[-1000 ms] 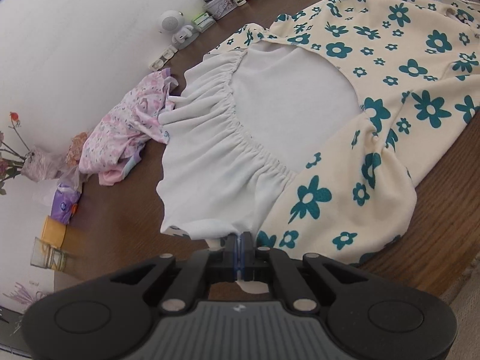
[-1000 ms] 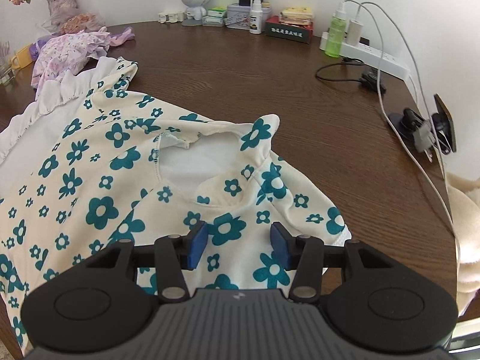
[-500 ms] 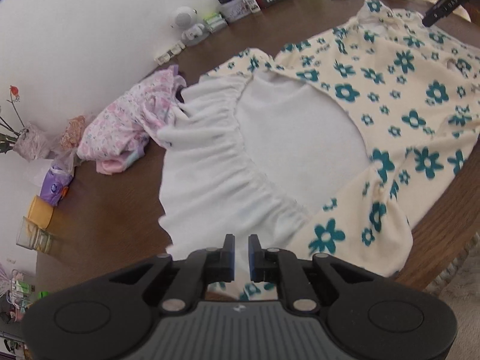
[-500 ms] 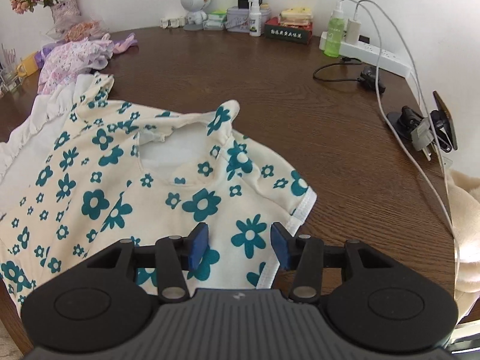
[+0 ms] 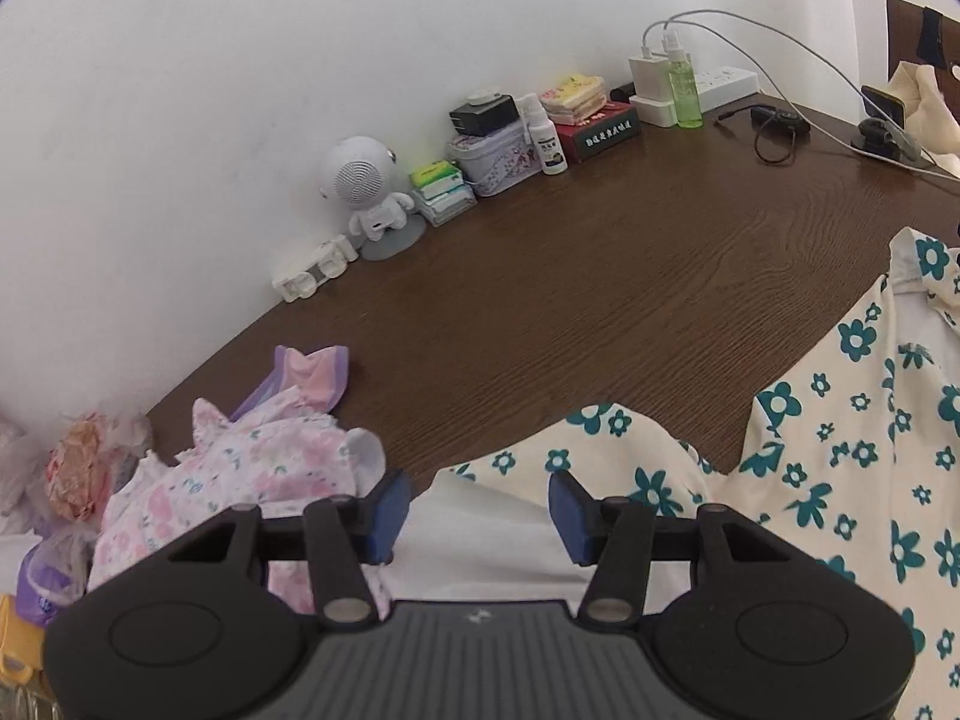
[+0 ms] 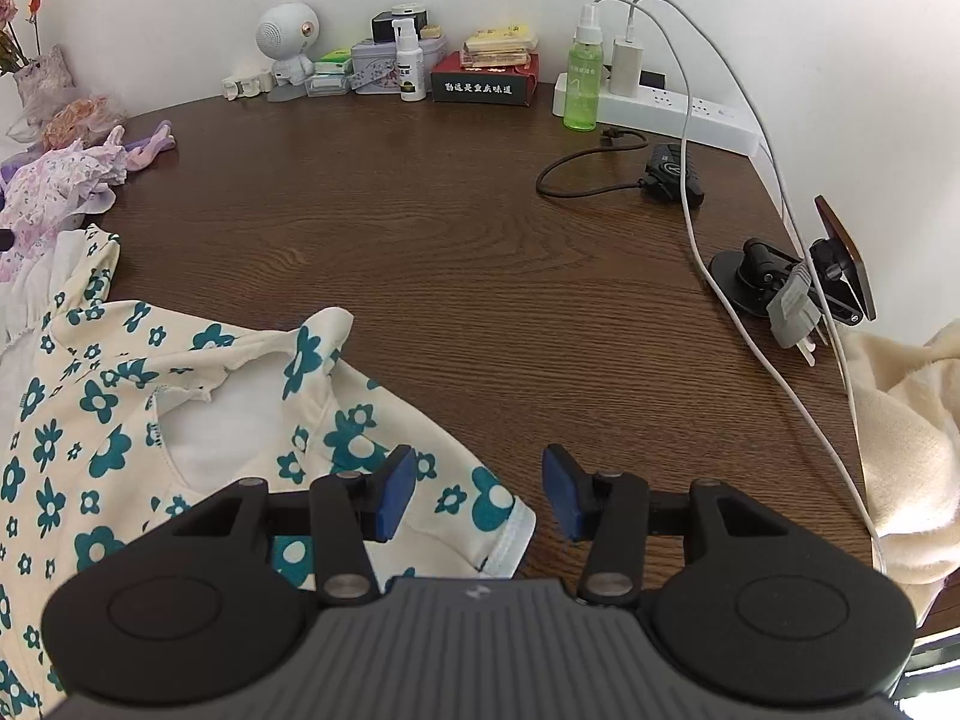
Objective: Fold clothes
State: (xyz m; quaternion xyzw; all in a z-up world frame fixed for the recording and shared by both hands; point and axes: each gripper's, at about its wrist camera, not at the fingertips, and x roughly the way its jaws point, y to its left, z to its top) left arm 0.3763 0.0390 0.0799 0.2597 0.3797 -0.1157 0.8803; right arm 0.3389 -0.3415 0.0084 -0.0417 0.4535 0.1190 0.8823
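On the dark wooden table (image 6: 480, 276), the largest item was the dress (image 6: 90, 420), cream with teal flowers, spread flat over the near left part of the top. Its neckline opening showed a white lining, and one short sleeve reached toward the right gripper. In the left wrist view the dress (image 5: 840, 480) filled the lower right, with its white underside turned up just ahead of the left gripper.

A cream towel (image 6: 900, 450) hung over the table's right edge. A crumpled pink garment (image 5: 252, 468) lay at the left, touching the dress's white ruffle and partly behind the left gripper's left finger.

The left gripper (image 5: 474, 510) hovered over the white fabric with its blue-padded fingers spread wide and nothing between them. The right gripper (image 6: 477, 495) was likewise spread, holding nothing; its left finger stood over the sleeve hem and its right finger over bare wood.

Along the back wall stood a white power strip (image 6: 678, 111) with a charger plugged in, its cable trailing down the right side. A phone holder (image 6: 798, 276) sat near the right edge. Left of the strip came a green bottle (image 6: 582, 78), a red box (image 6: 486, 81), a tin (image 6: 390, 63), a white spray bottle (image 6: 411, 66) and a white robot figure (image 6: 288, 42). A small black device (image 6: 675, 174) with a looped cord lay in front of the strip.
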